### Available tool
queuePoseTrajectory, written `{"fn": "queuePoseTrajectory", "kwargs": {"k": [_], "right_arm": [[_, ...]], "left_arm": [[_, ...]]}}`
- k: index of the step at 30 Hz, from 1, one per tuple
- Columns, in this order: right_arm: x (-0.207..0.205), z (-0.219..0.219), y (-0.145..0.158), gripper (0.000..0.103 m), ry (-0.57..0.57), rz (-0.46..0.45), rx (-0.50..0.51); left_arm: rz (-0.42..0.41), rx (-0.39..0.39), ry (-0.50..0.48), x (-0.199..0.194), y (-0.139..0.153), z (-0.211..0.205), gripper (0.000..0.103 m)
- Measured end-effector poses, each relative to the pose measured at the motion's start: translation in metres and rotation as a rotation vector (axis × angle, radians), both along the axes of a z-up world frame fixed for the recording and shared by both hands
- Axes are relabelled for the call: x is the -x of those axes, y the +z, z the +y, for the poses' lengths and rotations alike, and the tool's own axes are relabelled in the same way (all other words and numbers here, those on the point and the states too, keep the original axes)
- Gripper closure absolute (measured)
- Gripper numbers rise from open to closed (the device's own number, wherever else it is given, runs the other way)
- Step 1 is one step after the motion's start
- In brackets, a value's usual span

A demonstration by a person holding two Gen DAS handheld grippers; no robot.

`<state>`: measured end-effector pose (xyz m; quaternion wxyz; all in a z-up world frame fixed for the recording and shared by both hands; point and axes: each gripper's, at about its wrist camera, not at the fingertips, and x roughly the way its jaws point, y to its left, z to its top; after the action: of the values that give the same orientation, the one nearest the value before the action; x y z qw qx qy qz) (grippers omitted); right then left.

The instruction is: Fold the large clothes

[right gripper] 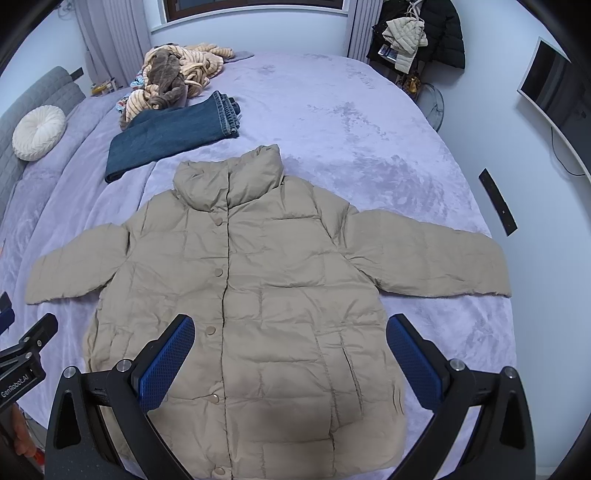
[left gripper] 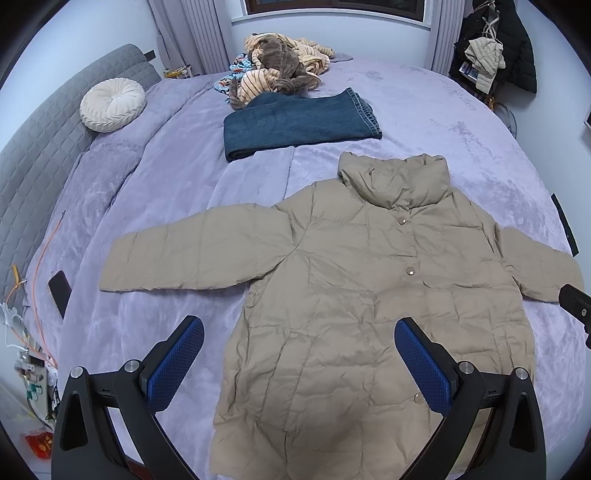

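A beige quilted puffer jacket lies flat and face up on the lilac bed, buttoned, sleeves spread out to both sides, collar pointing away. It also shows in the right wrist view. My left gripper is open and empty, held above the jacket's lower left part. My right gripper is open and empty, held above the jacket's lower right part. Neither gripper touches the jacket.
Folded blue jeans lie beyond the collar. A heap of striped and brown clothes sits at the bed's far end. A round white cushion lies by the grey headboard. A black phone lies at the bed's left. Coats hang at the far right.
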<state>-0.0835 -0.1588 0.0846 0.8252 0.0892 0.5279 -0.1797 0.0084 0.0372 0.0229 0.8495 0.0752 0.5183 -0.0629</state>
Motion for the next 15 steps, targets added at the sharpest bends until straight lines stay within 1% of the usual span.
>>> {"fn": "queuePoseTrajectory", "kwargs": {"k": [4, 7, 11, 13, 15], "right_arm": [[-0.012, 0.006, -0.008, 0.000, 0.003, 0.009, -0.016], [-0.018, 0.012, -0.014, 0.000, 0.010, 0.016, -0.038], [-0.031, 0.028, -0.029, 0.000, 0.037, 0.023, -0.087], [-0.039, 0.039, -0.036, 0.000, 0.059, 0.023, -0.109], [-0.048, 0.051, -0.045, 0.000, 0.079, 0.018, -0.131]], "left_arm": [[0.009, 0.003, 0.011, -0.004, -0.006, 0.012, 0.000], [0.022, 0.027, 0.017, -0.010, -0.013, 0.025, 0.000], [0.070, 0.054, 0.049, -0.022, -0.034, 0.053, 0.000], [0.081, 0.061, 0.082, -0.029, -0.047, 0.070, 0.000], [0.103, 0.094, 0.123, -0.038, -0.061, 0.092, 0.000]]}}
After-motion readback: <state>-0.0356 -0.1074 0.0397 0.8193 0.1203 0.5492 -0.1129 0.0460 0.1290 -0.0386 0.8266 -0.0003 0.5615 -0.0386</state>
